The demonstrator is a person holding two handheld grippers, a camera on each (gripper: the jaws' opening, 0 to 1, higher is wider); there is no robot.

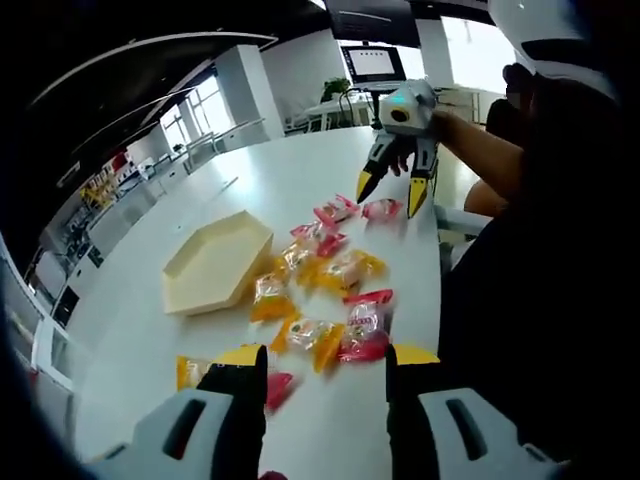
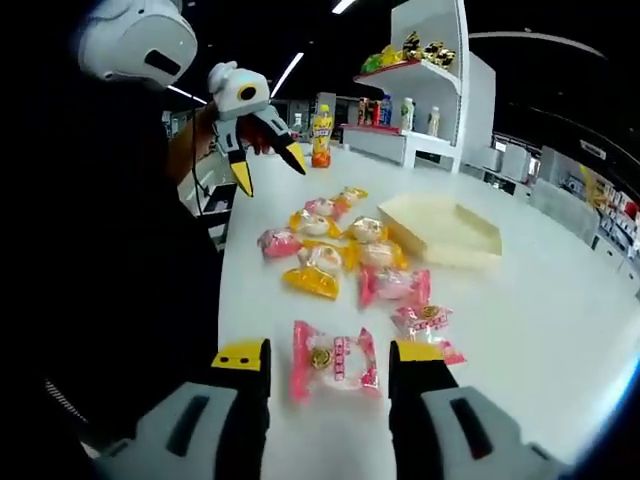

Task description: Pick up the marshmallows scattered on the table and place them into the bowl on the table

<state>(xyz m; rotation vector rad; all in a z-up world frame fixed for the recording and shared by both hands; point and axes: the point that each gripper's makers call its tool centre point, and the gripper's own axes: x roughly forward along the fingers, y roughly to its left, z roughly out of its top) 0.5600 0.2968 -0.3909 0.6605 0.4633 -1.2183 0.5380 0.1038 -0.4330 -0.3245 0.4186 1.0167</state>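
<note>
White table (image 2: 560,300) is holding wrapped marshmallows (image 2: 345,255) beside the empty hexagonal bowl (image 2: 445,232); both grippers, left (image 1: 322,362) and right (image 2: 328,358), are gaping wide, risking slippery wrappers sliding away

Views face each other from opposite table (image 1: 300,180) ends, low and near; both share marshmallows (image 2: 345,255), bowl (image 1: 215,262).

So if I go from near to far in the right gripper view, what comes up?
Pink wrapped marshmallow packet between the jaws → yellow wrapped packet → pale hexagonal bowl → orange drink bottle at the table's far end.
</note>
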